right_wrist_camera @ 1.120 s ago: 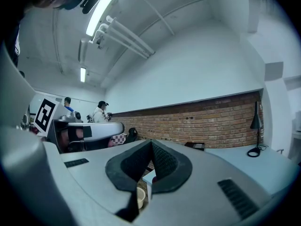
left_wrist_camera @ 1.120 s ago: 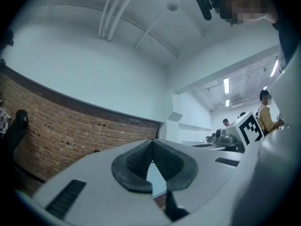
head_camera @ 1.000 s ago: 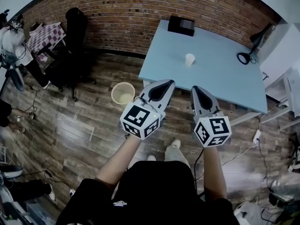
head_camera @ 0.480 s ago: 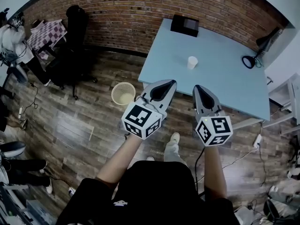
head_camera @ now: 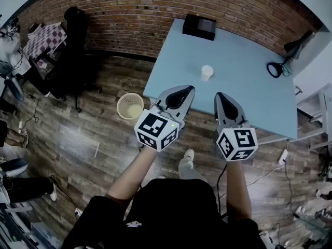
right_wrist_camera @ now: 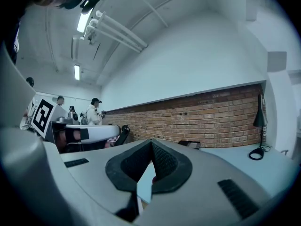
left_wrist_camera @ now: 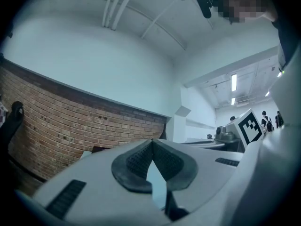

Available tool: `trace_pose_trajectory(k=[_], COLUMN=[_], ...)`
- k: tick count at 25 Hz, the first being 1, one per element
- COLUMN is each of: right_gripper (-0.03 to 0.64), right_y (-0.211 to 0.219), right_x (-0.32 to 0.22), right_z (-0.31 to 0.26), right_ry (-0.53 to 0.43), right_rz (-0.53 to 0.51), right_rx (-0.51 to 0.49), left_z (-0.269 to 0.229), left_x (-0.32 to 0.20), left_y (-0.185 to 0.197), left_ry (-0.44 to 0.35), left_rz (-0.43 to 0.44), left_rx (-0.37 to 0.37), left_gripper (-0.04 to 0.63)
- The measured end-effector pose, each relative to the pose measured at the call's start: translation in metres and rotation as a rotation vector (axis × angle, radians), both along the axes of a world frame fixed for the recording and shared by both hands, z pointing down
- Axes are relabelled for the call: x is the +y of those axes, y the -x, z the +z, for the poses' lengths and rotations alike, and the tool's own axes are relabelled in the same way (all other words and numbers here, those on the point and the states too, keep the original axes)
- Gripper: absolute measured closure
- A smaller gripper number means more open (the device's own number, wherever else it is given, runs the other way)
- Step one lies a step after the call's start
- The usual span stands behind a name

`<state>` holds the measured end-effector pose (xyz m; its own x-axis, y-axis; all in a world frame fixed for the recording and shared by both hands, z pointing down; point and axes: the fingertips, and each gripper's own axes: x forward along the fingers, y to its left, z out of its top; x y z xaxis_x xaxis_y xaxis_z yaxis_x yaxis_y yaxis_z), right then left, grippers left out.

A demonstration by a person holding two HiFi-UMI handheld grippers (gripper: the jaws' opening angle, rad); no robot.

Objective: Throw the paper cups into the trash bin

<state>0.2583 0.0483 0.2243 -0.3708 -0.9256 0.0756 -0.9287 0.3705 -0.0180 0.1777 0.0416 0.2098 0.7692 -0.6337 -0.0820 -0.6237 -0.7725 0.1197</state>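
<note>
A single white paper cup point(head_camera: 207, 72) stands upright on the light blue table point(head_camera: 244, 56), near its middle. On the wooden floor left of the table's near corner sits a round pale trash bin point(head_camera: 129, 106). My left gripper point(head_camera: 185, 89) point(left_wrist_camera: 153, 141) is shut and holds nothing, its tip over the table's near edge, short of the cup and slightly left of it. Beside it, my right gripper point(head_camera: 221, 95) point(right_wrist_camera: 151, 141) is also shut and empty, just right of the cup's line. Both point level toward the brick wall.
A black box point(head_camera: 199, 26) lies at the table's far edge and a black desk lamp point(head_camera: 280, 61) stands at its right. A dark office chair point(head_camera: 72, 45) and a checkered table point(head_camera: 44, 38) are at far left. Cables run over the floor at right.
The person has stepped toward the table, carrying both grippers along. The cup and table now lie closer to the tips, and the bin has slid left and nearer. Both jaws stayed shut.
</note>
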Motion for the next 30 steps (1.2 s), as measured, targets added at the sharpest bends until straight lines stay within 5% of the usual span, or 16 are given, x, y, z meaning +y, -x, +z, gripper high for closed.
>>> trace_pose_trajectory(k=[30], right_gripper=[0.617], right_y=[-0.096], right_x=[-0.161], right_z=[0.005], right_ry=[0.024], right_rz=[-0.133], right_rx=[-0.065], left_z=[-0.001], left_x=[-0.150], left_y=[-0.089], left_ry=[0.008], left_rz=[-0.150], left_rx=[-0.067], left_gripper=[0.594])
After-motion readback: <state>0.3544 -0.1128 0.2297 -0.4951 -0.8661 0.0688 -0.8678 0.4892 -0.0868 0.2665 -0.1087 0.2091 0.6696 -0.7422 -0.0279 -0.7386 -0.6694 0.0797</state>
